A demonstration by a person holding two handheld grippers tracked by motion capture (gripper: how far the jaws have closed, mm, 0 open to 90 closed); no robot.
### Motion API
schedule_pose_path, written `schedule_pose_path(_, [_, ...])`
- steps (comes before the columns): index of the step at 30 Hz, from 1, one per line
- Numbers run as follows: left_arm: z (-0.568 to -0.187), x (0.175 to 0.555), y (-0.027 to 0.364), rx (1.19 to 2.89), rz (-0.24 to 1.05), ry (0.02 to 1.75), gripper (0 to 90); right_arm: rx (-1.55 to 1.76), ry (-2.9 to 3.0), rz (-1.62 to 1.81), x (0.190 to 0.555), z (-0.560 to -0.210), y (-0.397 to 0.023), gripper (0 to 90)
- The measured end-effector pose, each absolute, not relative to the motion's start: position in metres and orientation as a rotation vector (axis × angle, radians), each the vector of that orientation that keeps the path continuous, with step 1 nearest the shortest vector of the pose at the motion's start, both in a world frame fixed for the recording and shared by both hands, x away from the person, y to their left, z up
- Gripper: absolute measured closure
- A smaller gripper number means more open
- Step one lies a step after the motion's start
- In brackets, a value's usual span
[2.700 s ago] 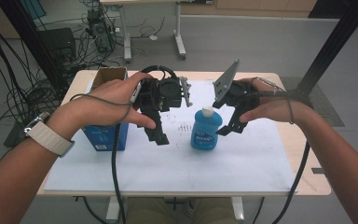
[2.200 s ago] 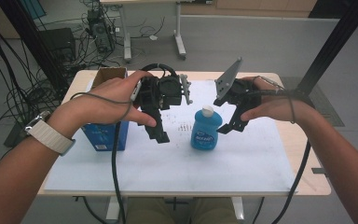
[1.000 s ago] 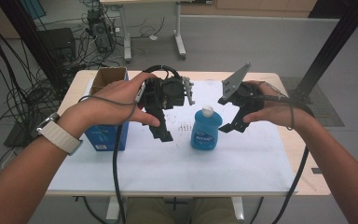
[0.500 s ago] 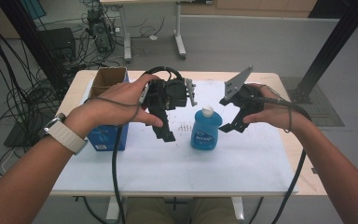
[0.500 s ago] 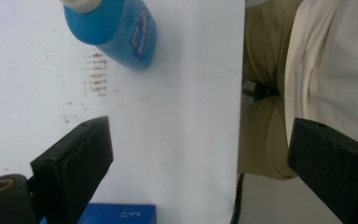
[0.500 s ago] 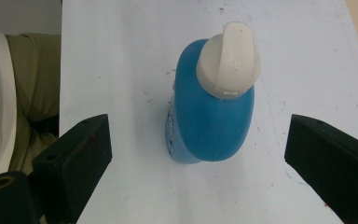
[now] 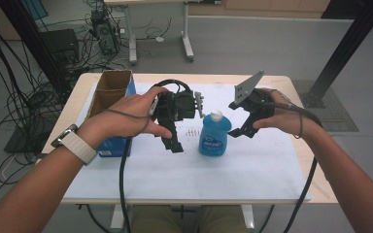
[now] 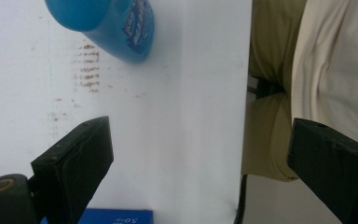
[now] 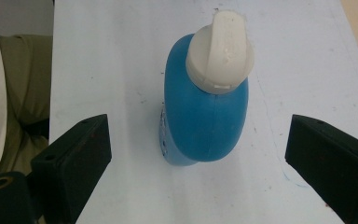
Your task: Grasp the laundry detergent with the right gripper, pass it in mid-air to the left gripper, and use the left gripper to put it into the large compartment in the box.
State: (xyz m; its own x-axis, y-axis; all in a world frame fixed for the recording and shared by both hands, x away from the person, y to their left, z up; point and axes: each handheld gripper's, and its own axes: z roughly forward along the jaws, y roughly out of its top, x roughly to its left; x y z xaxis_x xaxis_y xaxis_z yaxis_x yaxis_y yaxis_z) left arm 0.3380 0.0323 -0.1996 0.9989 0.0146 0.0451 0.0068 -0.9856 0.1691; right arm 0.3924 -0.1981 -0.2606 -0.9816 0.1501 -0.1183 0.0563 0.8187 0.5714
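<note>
A blue bottle (image 7: 214, 135) with a white cap stands upright near the middle of the white table (image 7: 223, 170). My left gripper (image 7: 175, 144) hovers just left of it, open and pointing down toward the table. In the left gripper view the blue bottle (image 8: 105, 25) sits at the top, well beyond the wide-apart jaws. My right gripper (image 7: 241, 132) hangs just right of the bottle, open, with its grey plate raised. The right gripper view looks down on the bottle (image 9: 205, 112), which lies ahead between the spread jaws, untouched.
An open cardboard box (image 7: 108, 92) with blue printed sides stands at the table's left. Faint brown marks (image 7: 193, 132) stain the surface by the bottle. The person's lap (image 8: 303, 84) lies past the near table edge. Cables and desk legs crowd the floor behind.
Both hands have drifted slightly; the right gripper has shifted a little right and tilted. The bottle has stayed put and both grippers have remained open.
</note>
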Motion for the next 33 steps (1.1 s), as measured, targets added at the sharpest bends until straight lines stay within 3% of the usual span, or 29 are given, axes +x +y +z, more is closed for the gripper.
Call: schedule_pose_path(33, [-0.205,0.338,0.030,2.957,0.080,0.009,7.6,0.185,2.842,0.916,0.400,-0.278,-0.200,6.5])
